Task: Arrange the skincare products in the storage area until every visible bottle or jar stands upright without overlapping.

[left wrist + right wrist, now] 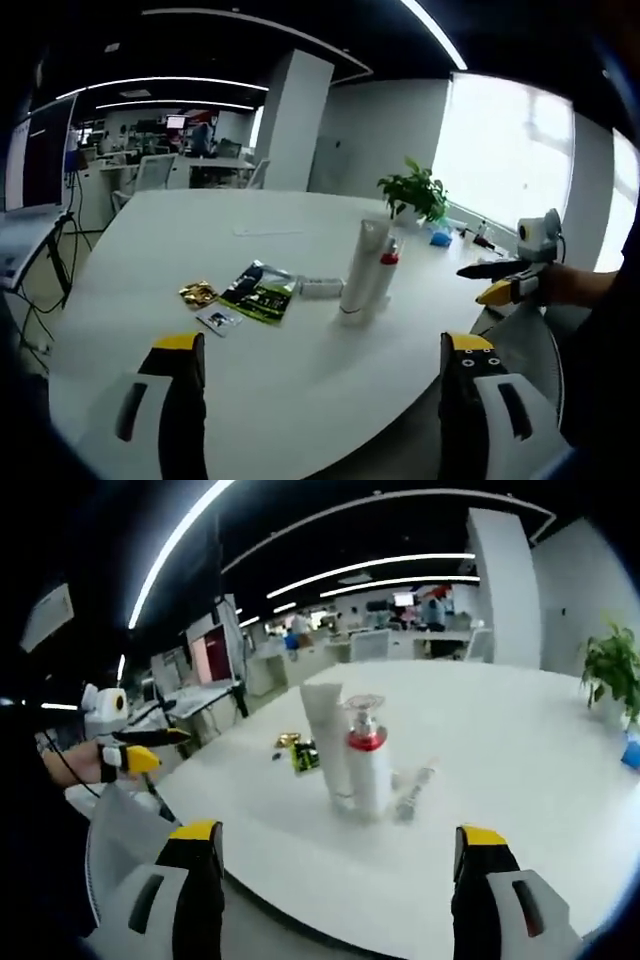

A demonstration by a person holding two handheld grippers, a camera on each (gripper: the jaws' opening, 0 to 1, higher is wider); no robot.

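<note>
Nearest in the left gripper view, the left gripper (322, 375) shows its two yellow-tipped jaws spread wide with nothing between them, hanging over the near edge of the white table (150, 240). Likewise in the right gripper view, the right gripper (340, 865) has its jaws wide apart and holds nothing, above the table's rim.

Just beyond, in the left gripper view, a small flat sachet (219, 319) lies beside a dark green packet (260, 291), with a gold foil packet (198, 294) to its left. A small tube (320, 287) lies flat on its side between the green packet and the upright pair. That pair stands near the table's middle: a tall white tube (360, 268) upright on its cap, and right against it a white pump bottle (387, 265) with a red collar, partly hidden behind the tube from this side. In the right gripper view the pump bottle is in front, the tall tube just behind it, and the small tube lies on the table touching or almost touching the bottle's base.

Farther back a potted plant (415, 193) stands near the far edge, with a blue object (440, 237) beside it. Office desks and a white pillar (293, 120) lie beyond
</note>
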